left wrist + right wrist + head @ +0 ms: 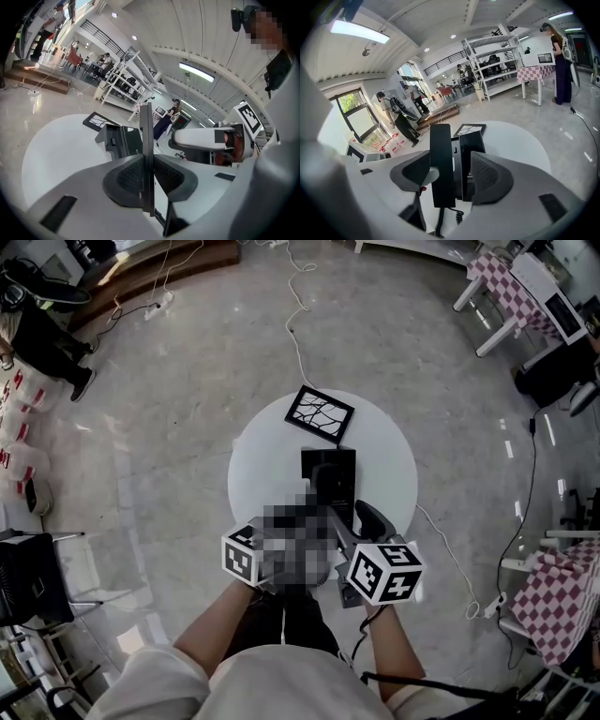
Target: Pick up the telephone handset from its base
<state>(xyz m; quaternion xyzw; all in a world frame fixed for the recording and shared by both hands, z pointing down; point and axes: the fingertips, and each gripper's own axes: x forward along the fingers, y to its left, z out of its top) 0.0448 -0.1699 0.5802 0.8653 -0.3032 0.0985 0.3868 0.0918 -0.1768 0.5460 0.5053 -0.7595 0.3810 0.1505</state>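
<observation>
Handset point(147, 136) is pinched edge-on in my left gripper point(148, 177); my right gripper point(452, 176) stands spread wide around it, base point(472, 150) just behind on the table point(520, 140).

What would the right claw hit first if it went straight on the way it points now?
Most likely the black plastic telephone handset, standing upright between the open pads of the right claw. The black phone base lies just behind, though depth is unclear.
</observation>
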